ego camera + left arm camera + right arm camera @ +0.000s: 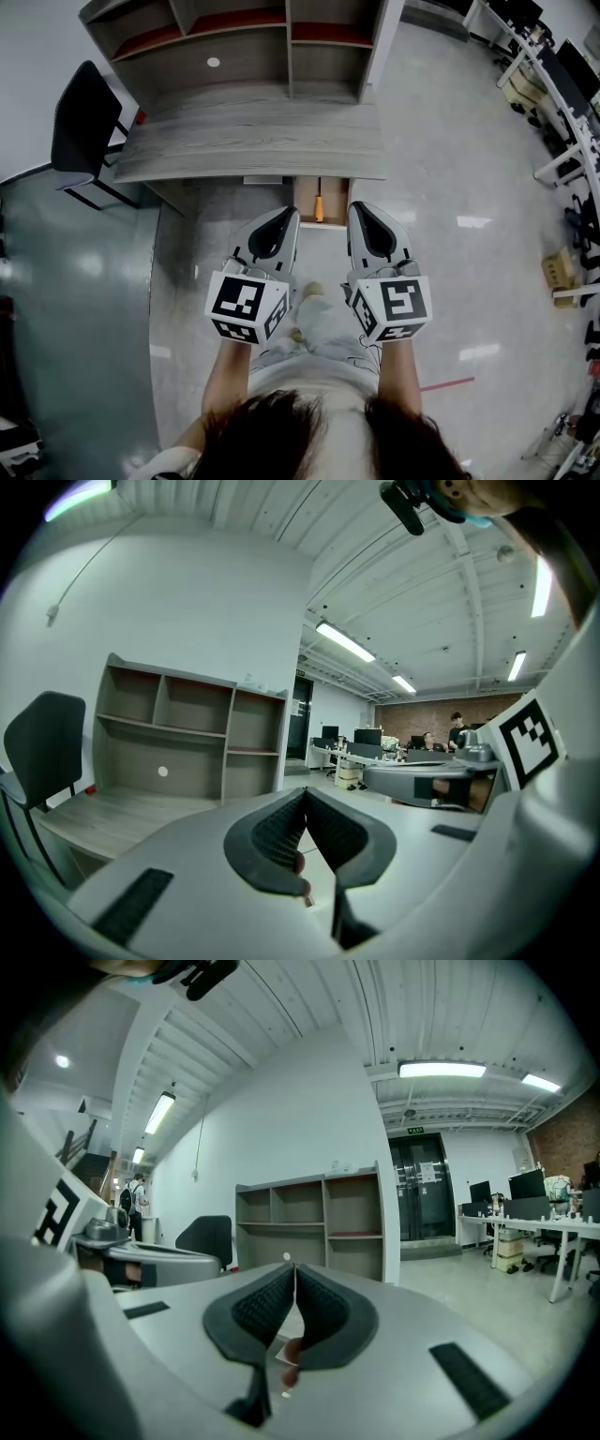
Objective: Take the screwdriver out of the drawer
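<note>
In the head view, a screwdriver (319,207) with an orange handle lies in the open wooden drawer (335,199) under the front edge of the grey desk (253,141). My left gripper (288,216) is just left of the drawer and my right gripper (355,210) just right of it, both pointing toward the desk. Neither touches the screwdriver. The left gripper (305,794) has its jaws shut tip to tip with nothing between them. In its own view the right gripper (295,1269) is also shut and empty. Neither gripper view shows the drawer or the screwdriver.
A shelf unit (234,37) stands on the back of the desk. A black chair (84,127) is at the desk's left end. Office desks and boxes (562,103) line the right side. The person's legs (314,328) are below the grippers.
</note>
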`<state>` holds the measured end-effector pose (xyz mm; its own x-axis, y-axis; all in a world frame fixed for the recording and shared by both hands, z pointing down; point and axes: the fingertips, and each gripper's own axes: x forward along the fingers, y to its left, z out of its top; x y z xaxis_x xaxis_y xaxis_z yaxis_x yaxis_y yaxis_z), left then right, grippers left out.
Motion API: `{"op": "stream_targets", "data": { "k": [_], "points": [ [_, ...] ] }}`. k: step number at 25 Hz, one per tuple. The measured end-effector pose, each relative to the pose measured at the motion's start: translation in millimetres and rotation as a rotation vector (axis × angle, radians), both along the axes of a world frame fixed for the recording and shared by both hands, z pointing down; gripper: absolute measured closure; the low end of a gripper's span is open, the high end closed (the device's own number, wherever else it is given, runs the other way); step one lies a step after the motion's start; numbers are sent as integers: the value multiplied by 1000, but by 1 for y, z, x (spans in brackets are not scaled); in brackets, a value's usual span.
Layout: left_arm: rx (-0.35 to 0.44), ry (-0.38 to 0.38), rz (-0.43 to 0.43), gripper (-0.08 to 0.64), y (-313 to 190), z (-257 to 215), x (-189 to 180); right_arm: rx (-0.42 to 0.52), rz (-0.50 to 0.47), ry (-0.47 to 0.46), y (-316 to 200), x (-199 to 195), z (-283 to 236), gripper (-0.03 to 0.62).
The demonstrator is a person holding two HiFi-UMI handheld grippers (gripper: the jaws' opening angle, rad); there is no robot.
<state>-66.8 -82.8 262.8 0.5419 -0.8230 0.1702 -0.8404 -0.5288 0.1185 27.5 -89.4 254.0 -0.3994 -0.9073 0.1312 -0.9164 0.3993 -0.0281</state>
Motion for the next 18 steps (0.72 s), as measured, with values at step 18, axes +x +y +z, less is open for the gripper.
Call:
{"op": "stream_targets", "data": {
  "k": [18],
  "points": [
    [-72,-29,-45,543,-105,47,46,-76,-105,41,-108,29,51,563]
  ]
}}
